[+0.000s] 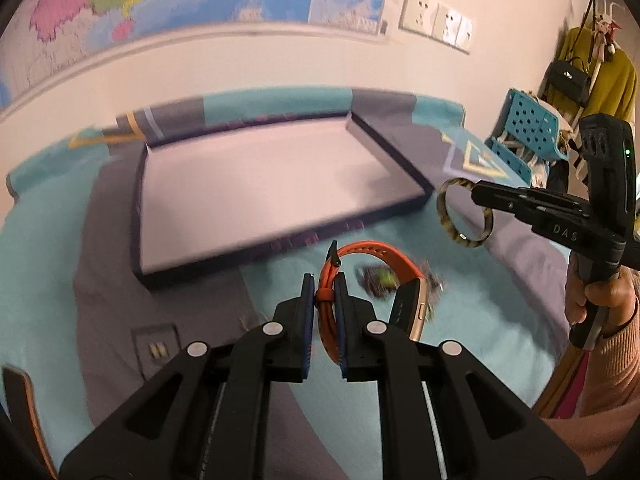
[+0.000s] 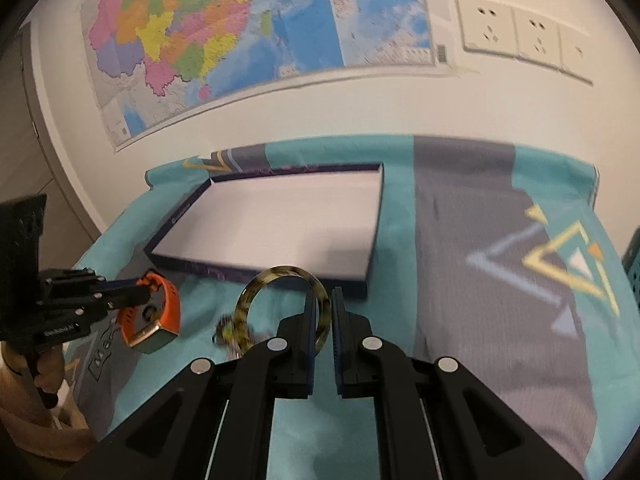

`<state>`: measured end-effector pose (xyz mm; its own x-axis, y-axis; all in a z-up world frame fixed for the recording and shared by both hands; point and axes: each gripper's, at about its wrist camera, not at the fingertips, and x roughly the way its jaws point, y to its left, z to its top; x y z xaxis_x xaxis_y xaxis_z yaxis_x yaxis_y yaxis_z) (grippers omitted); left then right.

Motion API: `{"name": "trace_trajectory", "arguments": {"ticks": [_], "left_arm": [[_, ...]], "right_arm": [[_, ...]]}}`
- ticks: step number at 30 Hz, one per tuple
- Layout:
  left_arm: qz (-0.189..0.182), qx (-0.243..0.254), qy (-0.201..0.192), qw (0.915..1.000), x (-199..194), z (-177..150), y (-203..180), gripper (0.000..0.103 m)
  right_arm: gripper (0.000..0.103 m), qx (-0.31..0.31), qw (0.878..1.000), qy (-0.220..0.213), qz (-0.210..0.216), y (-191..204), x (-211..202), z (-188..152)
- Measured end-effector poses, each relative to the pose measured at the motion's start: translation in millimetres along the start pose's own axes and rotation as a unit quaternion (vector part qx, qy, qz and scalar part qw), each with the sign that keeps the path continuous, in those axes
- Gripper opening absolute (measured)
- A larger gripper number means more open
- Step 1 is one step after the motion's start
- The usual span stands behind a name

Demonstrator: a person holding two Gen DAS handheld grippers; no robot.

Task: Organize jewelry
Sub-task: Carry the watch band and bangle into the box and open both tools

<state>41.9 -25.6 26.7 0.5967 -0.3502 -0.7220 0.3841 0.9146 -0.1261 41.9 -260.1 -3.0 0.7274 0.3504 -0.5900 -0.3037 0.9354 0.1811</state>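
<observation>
My left gripper [image 1: 325, 280] is shut on the strap of an orange watch [image 1: 372, 258] with a gold case, held above the teal cloth. My right gripper [image 2: 322, 298] is shut on a tortoiseshell bangle [image 2: 256, 288], also lifted off the cloth. Each gripper shows in the other's view: the right gripper [image 1: 478, 194] with the bangle [image 1: 444, 212] at the right, the left gripper [image 2: 146, 294] with the watch [image 2: 160, 320] at the left. A small dark beaded piece [image 1: 378, 280] [image 2: 232, 332] lies on the cloth between them. The shallow dark-rimmed box [image 1: 280, 236] [image 2: 264, 270] with a white floor lies just beyond.
The teal and grey patterned cloth [image 2: 480, 280] covers the table up to a white wall with a map [image 2: 240, 40] and sockets [image 2: 520, 36]. A teal perforated rack [image 1: 524, 124] and hanging bags stand at the far right. A person's hand [image 1: 600, 300] holds the right gripper.
</observation>
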Motion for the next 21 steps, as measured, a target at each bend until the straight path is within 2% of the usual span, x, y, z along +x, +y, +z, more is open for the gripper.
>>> {"name": "trace_trajectory", "arguments": {"ticks": [7,14,21], "left_arm": [[0.02,0.004,-0.018,0.9996,10.1,43.9,22.8,0.01],[0.035,0.002,-0.006,0.9994,45.0,81.7,50.2,0.01],[0.045,0.002,0.026,0.9986,90.3,102.9,69.1,0.01]], "right_arm": [[0.006,-0.006,1.0,-0.005,0.01,1.7,36.7,46.9],[0.006,0.009,1.0,0.014,0.015,-2.6,89.0,82.0],[0.006,0.015,0.999,0.046,0.003,-5.2,139.6,103.6]]}}
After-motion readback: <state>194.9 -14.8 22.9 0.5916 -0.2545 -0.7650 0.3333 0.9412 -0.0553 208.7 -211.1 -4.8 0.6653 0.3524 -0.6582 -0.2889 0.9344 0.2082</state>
